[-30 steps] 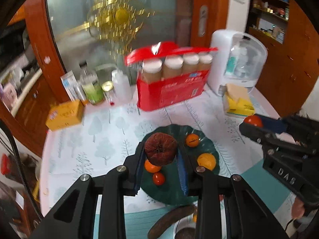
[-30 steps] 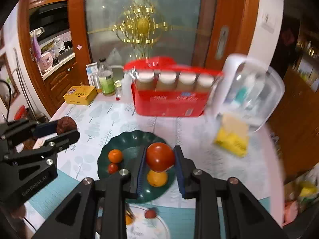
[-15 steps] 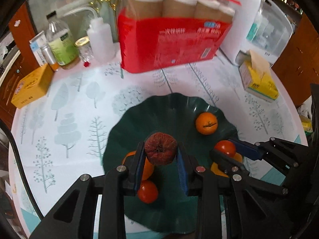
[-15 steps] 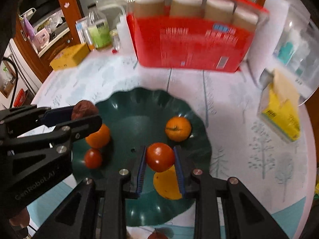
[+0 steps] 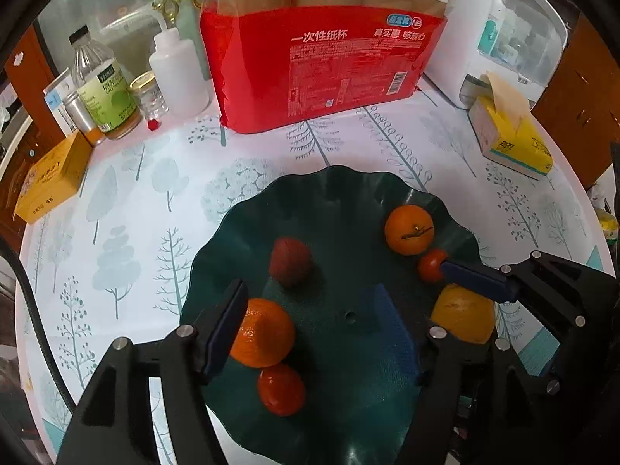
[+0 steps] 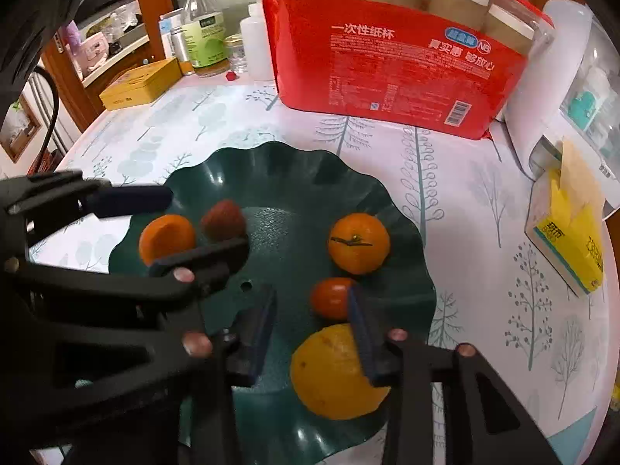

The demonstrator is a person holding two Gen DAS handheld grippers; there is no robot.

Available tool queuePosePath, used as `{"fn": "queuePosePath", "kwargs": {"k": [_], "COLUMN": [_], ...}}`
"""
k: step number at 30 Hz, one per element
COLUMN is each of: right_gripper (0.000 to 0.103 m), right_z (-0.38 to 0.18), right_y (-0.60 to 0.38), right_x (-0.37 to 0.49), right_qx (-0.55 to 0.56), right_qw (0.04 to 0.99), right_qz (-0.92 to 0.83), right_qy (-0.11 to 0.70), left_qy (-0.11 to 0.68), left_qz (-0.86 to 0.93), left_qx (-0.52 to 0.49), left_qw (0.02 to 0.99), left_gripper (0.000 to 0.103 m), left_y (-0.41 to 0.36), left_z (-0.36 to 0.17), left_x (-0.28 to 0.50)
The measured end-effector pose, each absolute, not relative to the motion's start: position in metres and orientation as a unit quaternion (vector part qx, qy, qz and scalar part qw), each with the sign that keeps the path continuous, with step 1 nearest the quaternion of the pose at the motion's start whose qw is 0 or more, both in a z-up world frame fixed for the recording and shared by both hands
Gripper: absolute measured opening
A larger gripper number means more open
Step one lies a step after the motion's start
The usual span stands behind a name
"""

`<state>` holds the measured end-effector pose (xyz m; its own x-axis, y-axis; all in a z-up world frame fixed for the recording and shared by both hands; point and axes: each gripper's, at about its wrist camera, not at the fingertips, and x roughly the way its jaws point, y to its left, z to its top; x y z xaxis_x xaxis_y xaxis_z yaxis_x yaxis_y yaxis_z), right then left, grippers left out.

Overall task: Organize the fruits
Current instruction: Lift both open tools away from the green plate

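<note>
A dark green wavy plate [image 5: 329, 178] holds the fruit. My left gripper [image 5: 306, 325] hangs low over it, its jaws opening with nothing between the pads. A dark red wrinkled fruit [image 5: 290, 259] lies free on the plate just ahead of the fingertips. A mandarin [image 5: 263, 333] touches the left finger, with a small tomato [image 5: 281, 389] below it. My right gripper [image 6: 310, 329] is opening too. A small tomato [image 6: 331, 298] rests on the plate [image 6: 271, 155] against its right pad, above a yellow orange [image 6: 333, 372]. Another mandarin [image 6: 358, 242] sits further back.
A red pack of paper cups [image 5: 321, 62] stands behind the plate. Bottles [image 5: 102, 89] and a yellow box [image 5: 50, 178] are at the back left. A white appliance [image 5: 503, 31] and a yellow tissue box [image 5: 511, 139] are at the right. The tablecloth has a tree print.
Both grippers came down onto the plate, then spread their jaws. The dark red fruit left the left gripper's pads and the tomato left the right's. Both lie on the plate.
</note>
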<state>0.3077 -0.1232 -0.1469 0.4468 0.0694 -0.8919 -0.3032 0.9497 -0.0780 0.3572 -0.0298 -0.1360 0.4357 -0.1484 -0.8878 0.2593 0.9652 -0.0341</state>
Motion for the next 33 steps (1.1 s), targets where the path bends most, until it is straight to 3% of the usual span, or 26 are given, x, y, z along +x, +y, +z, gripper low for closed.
{"fn": "queuePosePath", "kwargs": {"k": [7,19,33], "right_gripper": [0.044,0.044,0.044], "right_z": [-0.139,-0.111,-0.036], "right_y": [-0.122,-0.119,-0.115], "right_x": [0.302,0.285,0.239], "right_qx": [-0.124,-0.123,-0.11], "right_qw": [0.849,0.864,0.883], "right_qz": [0.113,0.109,0.094], "right_qy": [0.502,0.477,0.447], "left_qy": [0.509,0.495,0.449], "left_qz": [-0.113,-0.109,-0.092], "left_qx": [0.055,0.053,0.044], "left_qw": [0.851,0.861,0.888], "left_gripper": [0.075,0.076,0.076], "left_y": [-0.027,-0.017,0.003], "left_z": [-0.126,-0.095,-0.004], "left_x": [0.351,0.329,0.27]}}
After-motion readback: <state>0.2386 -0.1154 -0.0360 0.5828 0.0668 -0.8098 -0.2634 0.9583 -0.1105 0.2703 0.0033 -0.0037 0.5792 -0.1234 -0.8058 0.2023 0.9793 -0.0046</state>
